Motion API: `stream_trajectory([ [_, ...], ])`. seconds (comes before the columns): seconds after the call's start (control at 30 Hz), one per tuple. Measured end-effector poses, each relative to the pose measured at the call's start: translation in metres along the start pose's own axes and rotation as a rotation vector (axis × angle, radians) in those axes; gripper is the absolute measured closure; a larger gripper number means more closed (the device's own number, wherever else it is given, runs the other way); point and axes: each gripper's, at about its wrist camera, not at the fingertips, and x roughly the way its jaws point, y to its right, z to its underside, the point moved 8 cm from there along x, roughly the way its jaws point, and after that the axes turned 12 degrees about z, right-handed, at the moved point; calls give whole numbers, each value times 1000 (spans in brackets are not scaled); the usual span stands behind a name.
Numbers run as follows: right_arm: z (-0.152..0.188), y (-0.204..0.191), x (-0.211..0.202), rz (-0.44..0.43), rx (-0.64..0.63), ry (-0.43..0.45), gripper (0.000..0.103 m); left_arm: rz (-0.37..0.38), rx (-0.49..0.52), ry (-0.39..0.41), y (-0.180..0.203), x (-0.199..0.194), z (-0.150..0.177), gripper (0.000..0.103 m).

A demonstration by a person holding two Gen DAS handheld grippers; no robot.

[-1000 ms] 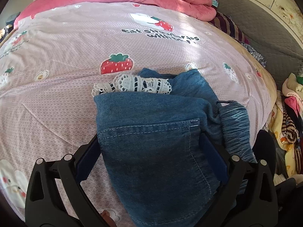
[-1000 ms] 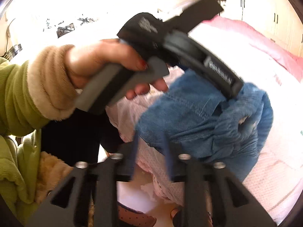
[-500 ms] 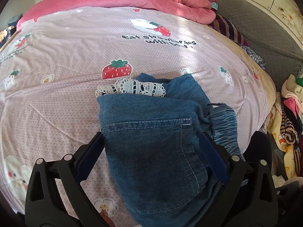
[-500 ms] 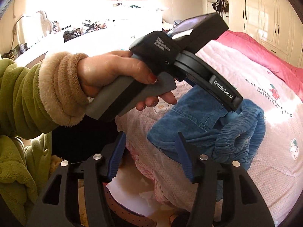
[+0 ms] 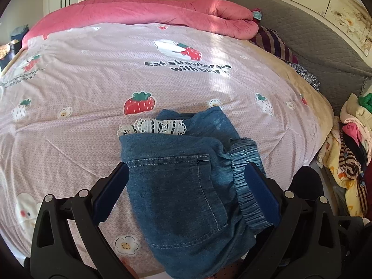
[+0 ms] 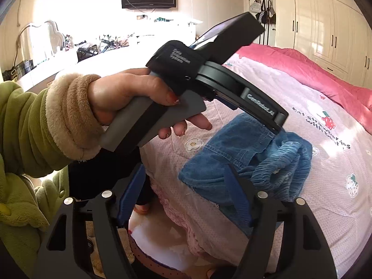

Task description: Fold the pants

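Observation:
The blue denim pants (image 5: pixel 186 186) lie folded in a small bundle at the near edge of the bed, back pocket up, white lace hem (image 5: pixel 153 126) showing at the far side, elastic waistband (image 5: pixel 248 186) on the right. My left gripper (image 5: pixel 186 181) is open, hovering above the bundle with a finger on each side. In the right wrist view the pants (image 6: pixel 244 160) lie on the bed under the left gripper body (image 6: pixel 244 93). My right gripper (image 6: pixel 183 190) is open and empty, off the bed's edge beside the pants.
A pink strawberry-print sheet (image 5: pixel 116 74) covers the bed, with a pink quilt (image 5: pixel 151 14) at the far side. A grey headboard (image 5: pixel 302 34) and a pile of clothes (image 5: pixel 348 139) are at the right. The person's green sleeve (image 6: pixel 28 139) is at the left.
My left gripper has drawn back and up from the pants. My right gripper has opened wider and pulled away from the bundle toward the bed's edge.

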Motion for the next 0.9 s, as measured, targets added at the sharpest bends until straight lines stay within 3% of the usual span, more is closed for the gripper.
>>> stream_trajectory([
  [0.9,-5,49,-27,184,135,55,10,-65,-31,117,0,-64,12,10],
])
